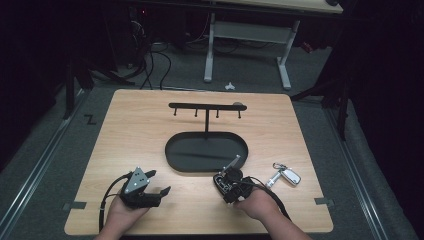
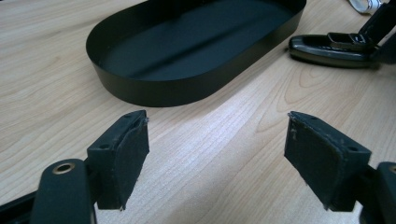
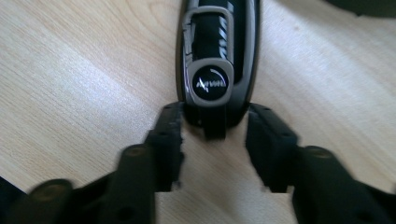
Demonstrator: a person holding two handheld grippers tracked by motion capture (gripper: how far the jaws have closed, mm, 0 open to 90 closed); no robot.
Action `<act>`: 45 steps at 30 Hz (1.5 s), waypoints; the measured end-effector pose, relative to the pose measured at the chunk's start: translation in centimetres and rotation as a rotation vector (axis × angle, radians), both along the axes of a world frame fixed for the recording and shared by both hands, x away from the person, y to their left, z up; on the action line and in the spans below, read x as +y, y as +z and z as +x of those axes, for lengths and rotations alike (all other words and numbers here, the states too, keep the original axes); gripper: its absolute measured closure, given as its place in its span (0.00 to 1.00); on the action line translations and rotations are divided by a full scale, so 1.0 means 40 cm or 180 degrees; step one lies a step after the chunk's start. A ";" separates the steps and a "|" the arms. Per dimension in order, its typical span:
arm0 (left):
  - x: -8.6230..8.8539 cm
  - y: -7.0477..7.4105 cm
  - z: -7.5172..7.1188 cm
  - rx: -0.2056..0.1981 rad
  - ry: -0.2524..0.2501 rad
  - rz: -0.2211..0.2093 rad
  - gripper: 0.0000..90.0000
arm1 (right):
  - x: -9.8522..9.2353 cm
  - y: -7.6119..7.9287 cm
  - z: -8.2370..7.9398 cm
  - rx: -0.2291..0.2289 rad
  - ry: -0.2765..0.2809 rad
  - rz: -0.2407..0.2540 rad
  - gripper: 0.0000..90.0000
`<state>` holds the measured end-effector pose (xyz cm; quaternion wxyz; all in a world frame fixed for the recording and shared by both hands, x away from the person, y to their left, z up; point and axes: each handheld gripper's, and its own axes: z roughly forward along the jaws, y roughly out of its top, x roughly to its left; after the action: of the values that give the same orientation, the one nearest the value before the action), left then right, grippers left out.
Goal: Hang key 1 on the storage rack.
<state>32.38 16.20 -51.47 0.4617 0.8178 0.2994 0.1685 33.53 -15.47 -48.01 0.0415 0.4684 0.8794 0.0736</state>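
Note:
A black key fob with a grey buckle lies flat on the wooden table. My right gripper is shut on the fob's near end, one jaw pressed against each side. In the high view that gripper and the fob sit just in front of the black oval tray. My left gripper rests low at the front left, open with nothing between its jaws. The tray lies ahead of it, and the fob shows at the upper right.
A black stand with a hooked crossbar rises from the tray's far side. A second key with a silver fob lies on the table to the right of my right gripper. The table's front edge runs close under both hands.

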 end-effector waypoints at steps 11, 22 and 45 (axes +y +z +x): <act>-0.010 -0.004 -0.003 0.0014 -0.0052 0.0061 0.25 | -0.003 0.014 -0.005 -0.0129 0.0136 -0.0057 0.82; -0.009 -0.005 -0.001 0.0028 -0.0062 0.0077 0.25 | 0.016 0.017 0.020 -0.0167 0.0097 0.0020 0.70; -0.016 -0.012 0.000 0.0091 -0.0118 0.0153 0.25 | 0.014 0.007 0.001 -0.0293 0.0407 0.0005 0.90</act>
<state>32.38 15.57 -51.94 0.4406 0.8364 0.2866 0.1554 33.58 -14.89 -47.74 0.0767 0.4074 0.9047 0.0982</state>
